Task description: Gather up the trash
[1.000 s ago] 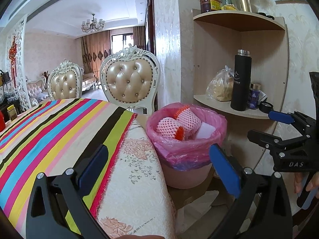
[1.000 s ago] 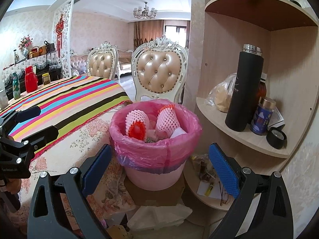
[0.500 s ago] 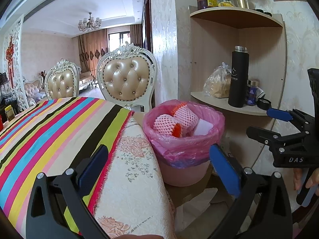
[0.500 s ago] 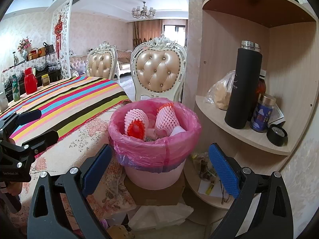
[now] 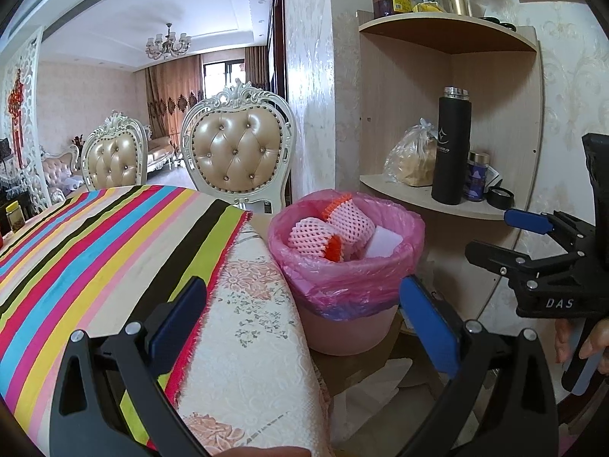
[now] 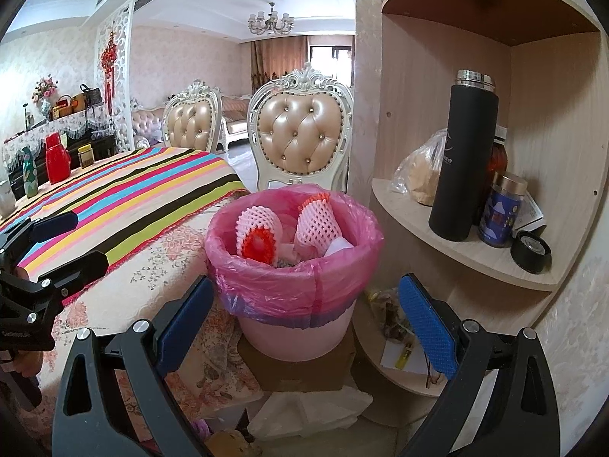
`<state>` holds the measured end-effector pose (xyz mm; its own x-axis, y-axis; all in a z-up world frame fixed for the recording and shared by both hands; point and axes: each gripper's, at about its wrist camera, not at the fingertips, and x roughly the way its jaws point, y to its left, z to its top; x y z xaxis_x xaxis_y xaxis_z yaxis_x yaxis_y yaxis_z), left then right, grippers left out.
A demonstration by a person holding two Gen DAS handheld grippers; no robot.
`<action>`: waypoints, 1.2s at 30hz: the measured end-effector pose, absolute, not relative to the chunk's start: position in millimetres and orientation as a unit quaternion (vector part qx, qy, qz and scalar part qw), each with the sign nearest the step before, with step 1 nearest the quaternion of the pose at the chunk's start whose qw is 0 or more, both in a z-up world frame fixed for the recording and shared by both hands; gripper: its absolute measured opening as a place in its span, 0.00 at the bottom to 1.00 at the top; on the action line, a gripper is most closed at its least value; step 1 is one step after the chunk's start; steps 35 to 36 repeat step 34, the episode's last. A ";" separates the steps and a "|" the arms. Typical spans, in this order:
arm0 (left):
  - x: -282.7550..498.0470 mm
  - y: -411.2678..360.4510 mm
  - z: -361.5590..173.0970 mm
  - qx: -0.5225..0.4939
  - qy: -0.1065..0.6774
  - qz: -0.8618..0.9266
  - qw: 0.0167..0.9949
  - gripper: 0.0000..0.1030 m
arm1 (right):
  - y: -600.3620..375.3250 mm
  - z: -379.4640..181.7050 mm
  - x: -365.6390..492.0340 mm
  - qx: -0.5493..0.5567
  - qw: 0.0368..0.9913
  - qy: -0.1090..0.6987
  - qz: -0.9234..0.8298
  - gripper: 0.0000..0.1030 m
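Observation:
A pink bin (image 6: 297, 327) lined with a pink plastic bag (image 6: 266, 282) stands beside the table on a brown cardboard piece; it also shows in the left wrist view (image 5: 342, 327). Inside lie two pink foam fruit nets (image 6: 259, 228) (image 5: 316, 236) with orange ends and white paper (image 5: 386, 243). My left gripper (image 5: 300, 320) is open and empty above the table edge. My right gripper (image 6: 304, 316) is open and empty in front of the bin. Each gripper shows in the other's view, the right one (image 5: 533, 251) and the left one (image 6: 49, 243).
A striped cloth (image 5: 95, 251) covers the table over a floral cloth (image 5: 247, 323). Two padded chairs (image 6: 300, 137) stand behind. A corner shelf (image 6: 475, 259) holds a black flask (image 6: 464, 160), a bagged loaf (image 6: 422, 175), a jar and a tape roll. White paper (image 6: 312, 407) lies on the floor.
Both grippers have drifted slightly, so the bin sits a little lower and nearer in the views. Both stay open and empty.

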<state>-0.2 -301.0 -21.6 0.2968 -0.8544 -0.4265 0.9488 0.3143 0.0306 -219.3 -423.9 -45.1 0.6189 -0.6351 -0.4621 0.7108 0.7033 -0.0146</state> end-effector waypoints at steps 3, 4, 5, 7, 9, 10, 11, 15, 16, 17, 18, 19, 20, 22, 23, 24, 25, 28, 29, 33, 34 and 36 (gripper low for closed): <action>-0.7 -301.1 -21.4 0.142 0.167 -0.568 0.793 0.95 | -423.8 -45.0 -219.1 0.086 0.896 0.222 -0.376 0.90; -1.0 -301.3 -21.3 0.143 0.166 -0.569 0.793 0.95 | -423.4 -45.1 -218.9 0.086 0.896 0.222 -0.376 0.90; -0.9 -301.4 -21.3 0.143 0.166 -0.569 0.793 0.95 | -423.1 -45.0 -218.7 0.085 0.895 0.222 -0.376 0.90; -1.7 -301.5 -21.3 0.143 0.166 -0.569 0.792 0.95 | -423.8 -45.0 -219.1 0.085 0.896 0.222 -0.376 0.90; -1.6 -301.8 -21.6 0.144 0.166 -0.570 0.792 0.95 | -423.6 -45.0 -219.0 0.085 0.896 0.222 -0.376 0.90; -2.1 -301.7 -21.7 0.144 0.166 -0.570 0.792 0.95 | -423.9 -45.1 -219.1 0.085 0.896 0.223 -0.376 0.90; -2.4 -301.7 -21.8 0.144 0.166 -0.570 0.791 0.95 | -423.9 -45.1 -219.2 0.086 0.896 0.223 -0.375 0.90; -4.3 -300.4 -22.0 0.147 0.164 -0.574 0.789 0.95 | -422.3 -45.4 -218.3 0.084 0.896 0.223 -0.375 0.90; -5.2 -300.6 -22.4 0.148 0.164 -0.575 0.788 0.95 | -422.9 -45.4 -218.7 0.085 0.896 0.223 -0.375 0.90; -5.9 -300.7 -22.8 0.150 0.163 -0.577 0.786 0.95 | -422.4 -45.5 -218.2 0.086 0.896 0.224 -0.374 0.90; -6.4 -300.9 -22.9 0.150 0.164 -0.578 0.786 0.95 | -422.2 -45.5 -218.4 0.086 0.896 0.224 -0.374 0.90; -6.9 -300.9 -23.1 0.151 0.164 -0.579 0.784 0.95 | -422.1 -45.6 -218.3 0.085 0.896 0.224 -0.374 0.90; -7.3 -301.2 -23.6 0.153 0.165 -0.581 0.782 0.95 | -421.6 -45.7 -217.9 0.085 0.896 0.224 -0.374 0.90; -7.6 -300.4 -24.0 0.153 0.165 -0.580 0.783 0.95 | -421.3 -46.2 -217.6 0.085 0.896 0.225 -0.374 0.90; -7.7 -300.0 -24.4 0.153 0.163 -0.577 0.785 0.95 | -421.2 -46.3 -217.8 0.085 0.896 0.225 -0.374 0.90; -7.7 -299.8 -24.5 0.153 0.163 -0.576 0.786 0.95 | -421.1 -46.3 -217.7 0.085 0.896 0.225 -0.374 0.90; -7.6 -300.6 -24.5 0.153 0.163 -0.575 0.787 0.95 | -421.4 -46.3 -217.9 0.085 0.896 0.225 -0.374 0.90; -7.4 -302.3 -24.7 0.155 0.165 -0.577 0.785 0.95 | -421.7 -46.3 -217.9 0.086 0.896 0.225 -0.374 0.90; -7.6 -303.0 -24.8 0.156 0.165 -0.577 0.784 0.95 | -421.7 -46.3 -217.9 0.086 0.896 0.225 -0.374 0.90; -7.0 -302.9 -25.1 0.155 0.166 -0.577 0.784 0.95 | -420.9 -47.6 -217.5 0.085 0.896 0.225 -0.374 0.90; -6.4 -303.2 -25.2 0.154 0.167 -0.577 0.784 0.95 | -421.1 -47.3 -217.6 0.086 0.896 0.225 -0.374 0.90; -6.4 -303.2 -25.2 0.154 0.167 -0.577 0.784 0.95 | -421.1 -47.3 -217.6 0.086 0.896 0.225 -0.374 0.90</action>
